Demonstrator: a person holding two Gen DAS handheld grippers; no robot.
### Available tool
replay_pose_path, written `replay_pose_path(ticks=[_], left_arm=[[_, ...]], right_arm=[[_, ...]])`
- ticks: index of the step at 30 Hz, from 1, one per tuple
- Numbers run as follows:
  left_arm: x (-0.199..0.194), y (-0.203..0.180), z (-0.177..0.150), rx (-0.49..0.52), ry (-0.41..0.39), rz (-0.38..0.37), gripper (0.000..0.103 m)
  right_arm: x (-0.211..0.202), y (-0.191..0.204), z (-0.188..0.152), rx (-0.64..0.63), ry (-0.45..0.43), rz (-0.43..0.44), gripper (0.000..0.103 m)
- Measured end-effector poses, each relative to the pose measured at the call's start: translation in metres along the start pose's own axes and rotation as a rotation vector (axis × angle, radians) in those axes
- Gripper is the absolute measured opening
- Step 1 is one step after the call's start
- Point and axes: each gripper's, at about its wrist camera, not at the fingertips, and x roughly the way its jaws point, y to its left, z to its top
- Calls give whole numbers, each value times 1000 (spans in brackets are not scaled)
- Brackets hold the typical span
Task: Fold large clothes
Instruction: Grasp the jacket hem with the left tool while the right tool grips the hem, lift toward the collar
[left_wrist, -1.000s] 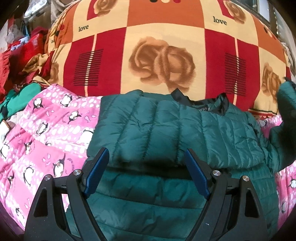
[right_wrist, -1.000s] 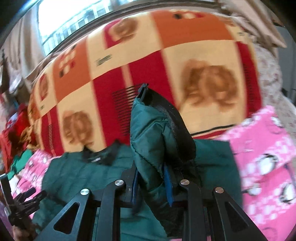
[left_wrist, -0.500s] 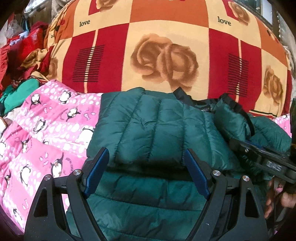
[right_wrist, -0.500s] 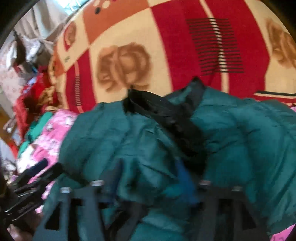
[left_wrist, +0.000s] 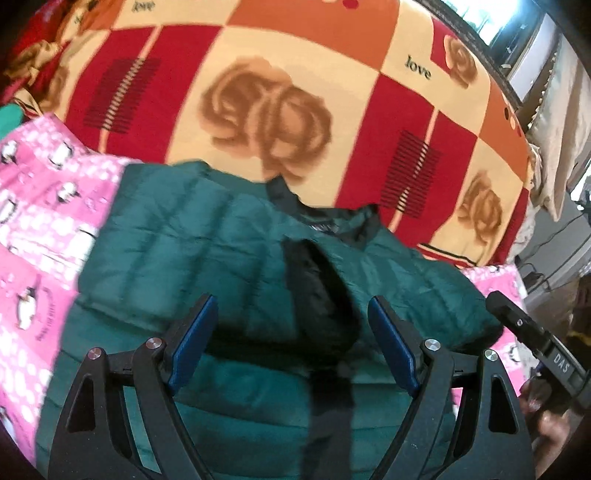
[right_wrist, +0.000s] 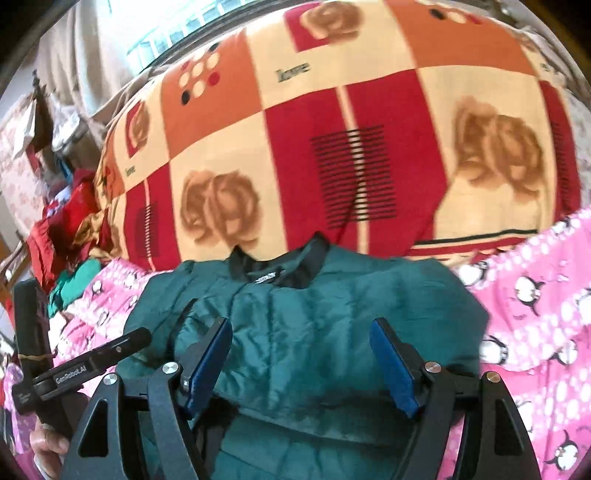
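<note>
Green jacket (right_wrist: 314, 325) lies flat on pink sheet (right_wrist: 535, 295), 2 sleeves folded inward. Left gripper (left_wrist: 291, 339) and right gripper (right_wrist: 301, 358) hover, jaws spread, empty; probably ready for next fold.

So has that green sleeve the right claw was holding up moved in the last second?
Yes. The sleeve now lies folded across the jacket below its black collar; right gripper open.
</note>
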Motion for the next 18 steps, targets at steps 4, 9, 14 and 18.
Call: replay_pose_path(ticks=[4, 9, 14, 18], left_arm=[[22, -13, 0, -19, 57, -6, 84], [45, -21, -5, -19, 111, 46, 83], [50, -32, -10, 62, 76, 90, 83], [52, -42, -10, 143, 55, 88, 17]], right_arm=[[-11, -18, -3, 36, -14, -21, 75], [-20, -35, -8, 65, -24, -33, 75], [-24, -46, -11, 88, -27, -44, 75], [-30, -57, -11, 116, -40, -59, 75]])
